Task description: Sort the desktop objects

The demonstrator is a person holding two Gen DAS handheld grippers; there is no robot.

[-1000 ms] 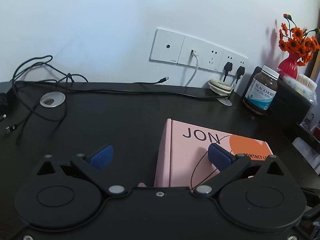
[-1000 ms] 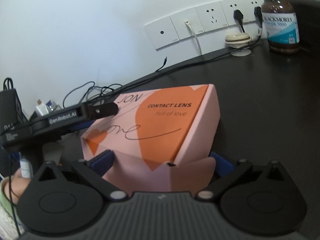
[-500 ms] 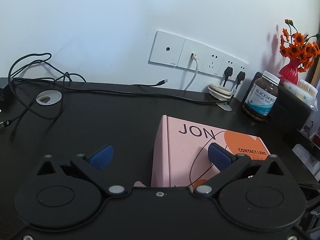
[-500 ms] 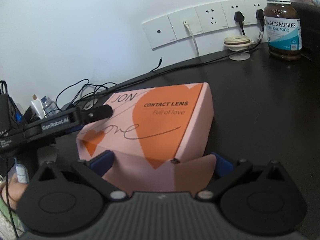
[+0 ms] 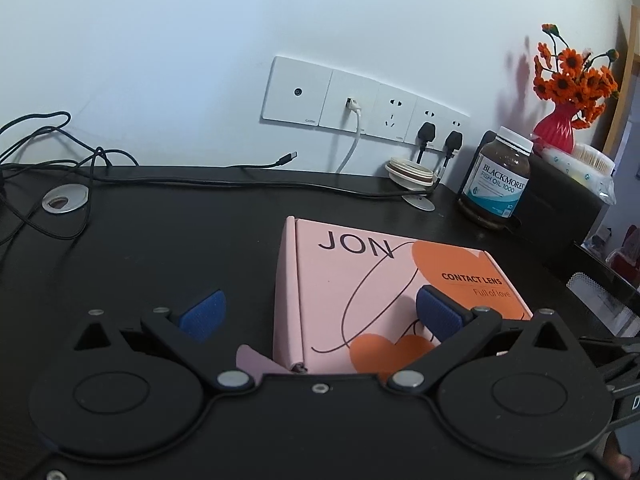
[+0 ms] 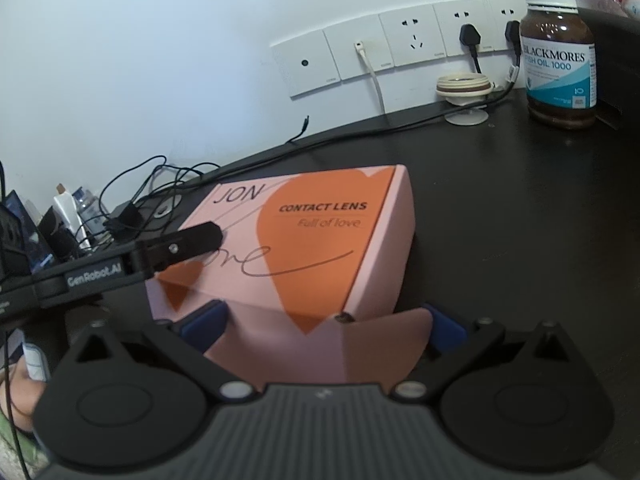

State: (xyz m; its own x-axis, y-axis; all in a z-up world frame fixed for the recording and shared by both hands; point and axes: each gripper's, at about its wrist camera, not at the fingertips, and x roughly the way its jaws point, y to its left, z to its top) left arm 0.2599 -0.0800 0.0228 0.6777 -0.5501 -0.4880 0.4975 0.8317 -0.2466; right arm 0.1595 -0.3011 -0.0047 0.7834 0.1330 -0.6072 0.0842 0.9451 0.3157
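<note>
The pink contact lens box (image 6: 304,240) was laid flat on the black worktop (image 6: 500,220). Its near flap was bracketed by the wide-spread right gripper (image 6: 322,322). The left gripper (image 5: 318,314), likewise spread wide, was straddling its left edge.

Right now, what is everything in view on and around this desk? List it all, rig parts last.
Contact lens box: one, pink with orange hearts, lying flat mid-desk, a flap loose at its near end.
Fish oil bottle: one, brown with a white cap, upright at the desk's back right.
Vase of flowers: one, red vase with orange flowers, on a dark box behind the bottle.
Wall sockets: one white row, two black plugs and a white cable in it.
Black cables: several, along the desk's back and left.
Desk: one, black.
Left gripper: open, one blue pad over the box lid, the other beside the box.
Right gripper: open, straddling the box's near flap.
</note>
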